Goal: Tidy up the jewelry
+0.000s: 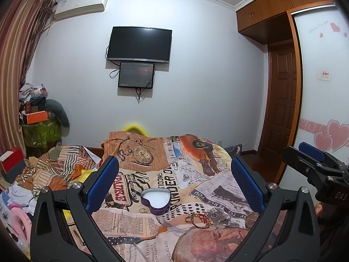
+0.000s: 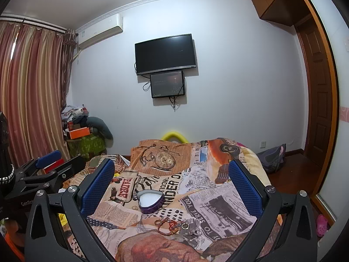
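A purple heart-shaped tin (image 1: 155, 200) with white foam inside sits open on the printed bedspread; it also shows in the right wrist view (image 2: 150, 202). A small ring (image 1: 142, 210) lies just left of it. A heap of jewelry (image 1: 204, 218), red cord bracelets and rings, lies nearer than the tin (image 2: 177, 226). My left gripper (image 1: 174, 181) is open and empty, held above the bed. My right gripper (image 2: 171, 181) is open and empty too, to the left gripper's right (image 1: 314, 163).
The bed (image 1: 152, 170) is covered with a newspaper-print quilt; rumpled bedding (image 1: 50, 170) lies to the left. A wall TV (image 1: 139, 44), a cluttered corner stack (image 1: 37, 118), a wardrobe (image 1: 322, 87) and a door (image 1: 281, 100) surround it.
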